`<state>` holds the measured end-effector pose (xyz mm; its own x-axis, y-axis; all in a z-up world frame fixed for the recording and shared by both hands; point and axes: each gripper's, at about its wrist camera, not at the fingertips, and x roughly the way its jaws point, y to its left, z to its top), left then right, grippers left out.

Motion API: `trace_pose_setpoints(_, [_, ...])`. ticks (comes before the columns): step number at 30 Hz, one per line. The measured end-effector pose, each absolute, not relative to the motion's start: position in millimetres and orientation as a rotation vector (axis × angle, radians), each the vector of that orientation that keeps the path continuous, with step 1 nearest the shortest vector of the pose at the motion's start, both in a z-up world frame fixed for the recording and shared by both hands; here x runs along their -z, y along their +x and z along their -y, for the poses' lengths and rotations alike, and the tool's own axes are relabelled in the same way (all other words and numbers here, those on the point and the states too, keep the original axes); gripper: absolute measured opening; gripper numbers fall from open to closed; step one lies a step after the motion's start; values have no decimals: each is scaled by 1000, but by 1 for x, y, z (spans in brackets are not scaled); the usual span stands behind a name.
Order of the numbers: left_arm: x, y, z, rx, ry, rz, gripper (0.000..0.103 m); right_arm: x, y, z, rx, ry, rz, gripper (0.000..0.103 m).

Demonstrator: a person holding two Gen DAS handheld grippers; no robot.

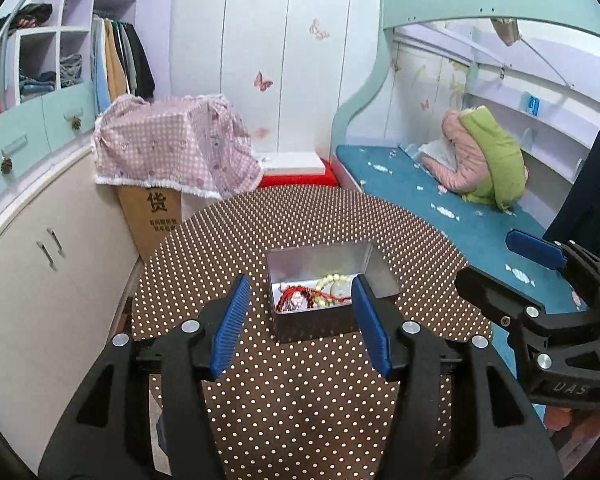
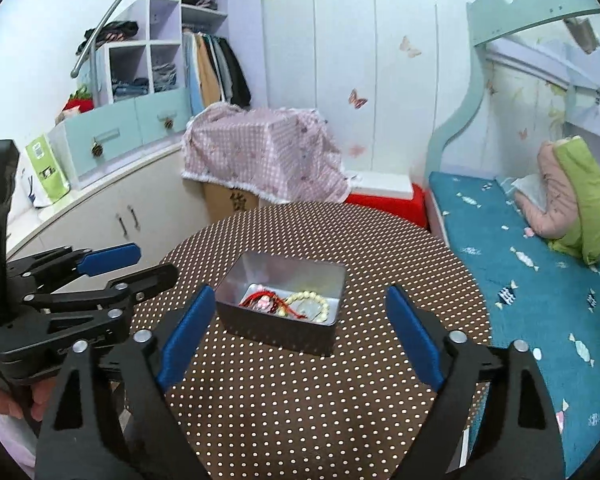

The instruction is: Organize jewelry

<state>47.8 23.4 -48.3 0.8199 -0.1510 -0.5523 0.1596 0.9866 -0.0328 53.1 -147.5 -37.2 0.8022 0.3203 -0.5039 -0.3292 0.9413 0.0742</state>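
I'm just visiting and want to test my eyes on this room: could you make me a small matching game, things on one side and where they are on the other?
Things:
1. bead bracelet
2. metal tin
3. green and pink jacket
4. checked pink cloth

Places:
A. on the blue bed
B. draped over a cardboard box
C. inside the tin, beside red cord
D. on the dotted tablecloth

Pairs: 1-C, 2-D, 3-A, 4-B
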Motion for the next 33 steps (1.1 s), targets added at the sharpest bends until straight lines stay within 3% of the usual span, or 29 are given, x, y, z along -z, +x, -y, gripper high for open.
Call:
trace_pose_setpoints(9, [30, 37, -19, 148, 16, -536, 54, 29, 40, 155, -303, -4, -488, 93])
trace_pose_setpoints(31, [29, 35, -18, 143, 13, -536, 54, 23, 34, 152, -299, -28, -475, 94])
trace_pose_setpoints(33, [29, 36, -19, 147, 16, -535, 59, 23, 34, 152, -298, -32, -476, 94])
